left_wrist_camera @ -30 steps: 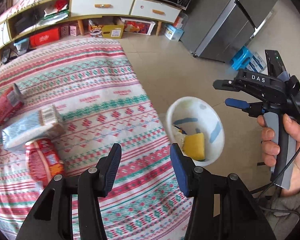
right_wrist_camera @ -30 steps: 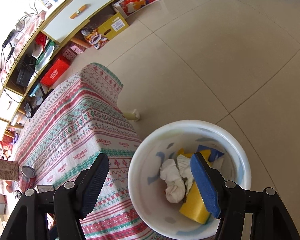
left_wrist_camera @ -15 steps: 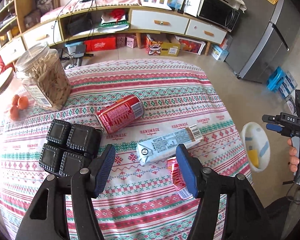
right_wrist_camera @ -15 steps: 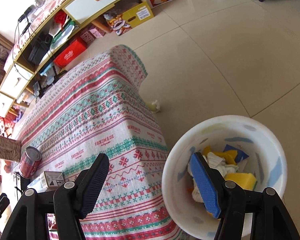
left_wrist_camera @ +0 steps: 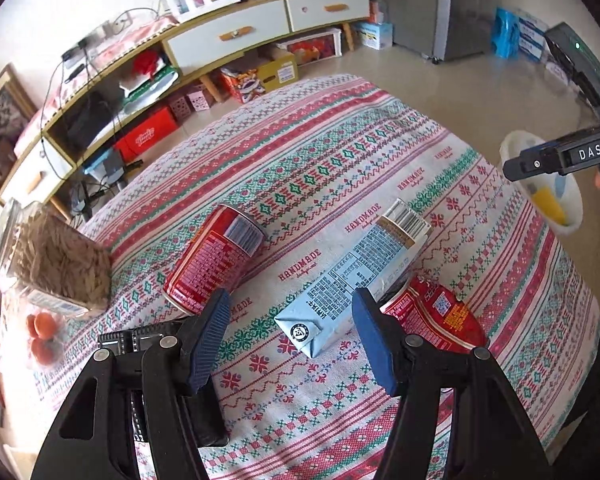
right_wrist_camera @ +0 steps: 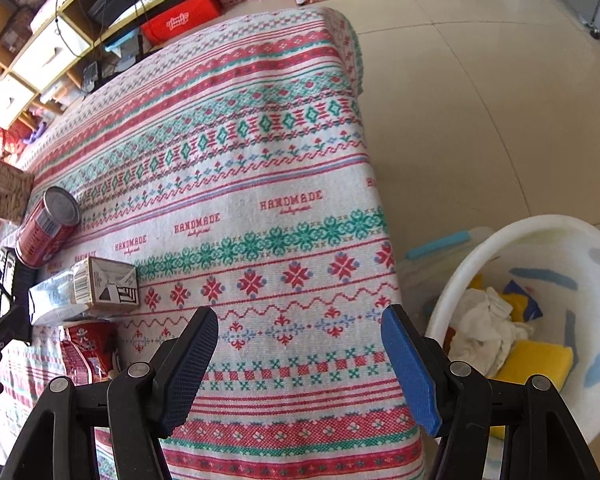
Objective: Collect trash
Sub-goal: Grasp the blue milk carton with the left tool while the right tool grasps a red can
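Note:
On the patterned tablecloth [left_wrist_camera: 340, 152] lie a red can [left_wrist_camera: 216, 260] on its side, a pale blue drink carton [left_wrist_camera: 360, 272] and a crumpled red packet [left_wrist_camera: 440, 312]. My left gripper [left_wrist_camera: 290, 312] hovers open above the carton's near end, and its pads touch nothing. My right gripper [right_wrist_camera: 300, 340] stands open over the tablecloth [right_wrist_camera: 260, 152] near the table's right edge, with nothing between its fingers. To its right on the floor is the white trash bin [right_wrist_camera: 540, 232], which holds a yellow sponge and white tissue. The right wrist view also shows the can [right_wrist_camera: 48, 232], the carton [right_wrist_camera: 100, 288] and the packet [right_wrist_camera: 88, 352] at far left.
A clear jar of brown sticks [left_wrist_camera: 56, 264], some oranges [left_wrist_camera: 40, 332] and a black ribbed object [left_wrist_camera: 140, 344] sit at the table's left end. Beyond the table are a low shelf unit [left_wrist_camera: 228, 36] and a grey fridge [left_wrist_camera: 432, 8]. Tiled floor [right_wrist_camera: 480, 100] surrounds the bin.
My left gripper swung from the bin side to above the carton, and its jaws widened. My right gripper moved left from over the bin to over the table's edge.

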{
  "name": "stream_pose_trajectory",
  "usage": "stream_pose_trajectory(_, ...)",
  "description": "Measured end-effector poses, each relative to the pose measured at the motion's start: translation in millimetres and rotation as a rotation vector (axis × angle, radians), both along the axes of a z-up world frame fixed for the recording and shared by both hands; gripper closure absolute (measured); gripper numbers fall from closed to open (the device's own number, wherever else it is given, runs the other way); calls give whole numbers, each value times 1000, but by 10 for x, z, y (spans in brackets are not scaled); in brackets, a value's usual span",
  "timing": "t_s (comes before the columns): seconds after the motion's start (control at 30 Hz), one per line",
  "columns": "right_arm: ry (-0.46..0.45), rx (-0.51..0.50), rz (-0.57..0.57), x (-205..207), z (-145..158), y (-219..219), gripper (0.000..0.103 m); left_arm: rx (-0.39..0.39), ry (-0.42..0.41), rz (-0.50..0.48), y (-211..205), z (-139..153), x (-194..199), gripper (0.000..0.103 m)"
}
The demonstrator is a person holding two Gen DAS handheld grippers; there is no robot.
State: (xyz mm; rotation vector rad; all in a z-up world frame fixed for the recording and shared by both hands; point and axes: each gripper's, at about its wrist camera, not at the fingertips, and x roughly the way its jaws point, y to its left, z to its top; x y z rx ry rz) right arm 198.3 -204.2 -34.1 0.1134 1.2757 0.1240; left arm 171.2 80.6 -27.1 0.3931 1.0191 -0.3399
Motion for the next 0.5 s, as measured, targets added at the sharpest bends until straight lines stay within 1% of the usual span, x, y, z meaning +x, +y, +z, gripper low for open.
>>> stream_pose_trajectory(0.1,4,-19,35,-15,-47,112,31,-5,47,-65,-46,-98,-4,37)
stream_pose_trajectory(0.2,5,-27,60,-20,-73,190,31,53,53,-132,-147,-209,-47,37)
stream_pose_trajectory(0.23,6,-30,65,-20,-79,211,31,74,55,-132,-172,-246,-43,37)
stream_pose_trajectory(0.27,6,-34,70,-19,-85,230,31,79,69,-115,-181,-278,-21,37)
stream_pose_trajectory(0.33,6,-41,79,-19,-97,262,31,40,106,-77,-162,-317,28,37)
stream_pose_trajectory(0.4,10,-42,85,-15,-109,295,31,-7,126,-54,-138,-336,55,38)
stream_pose_trajectory(0.47,12,-40,90,-19,-123,317,31,-15,135,-33,-127,-365,71,40)
stream_pose_trajectory(0.5,13,-36,93,-23,-123,334,31,-19,136,-22,-124,-377,74,45)
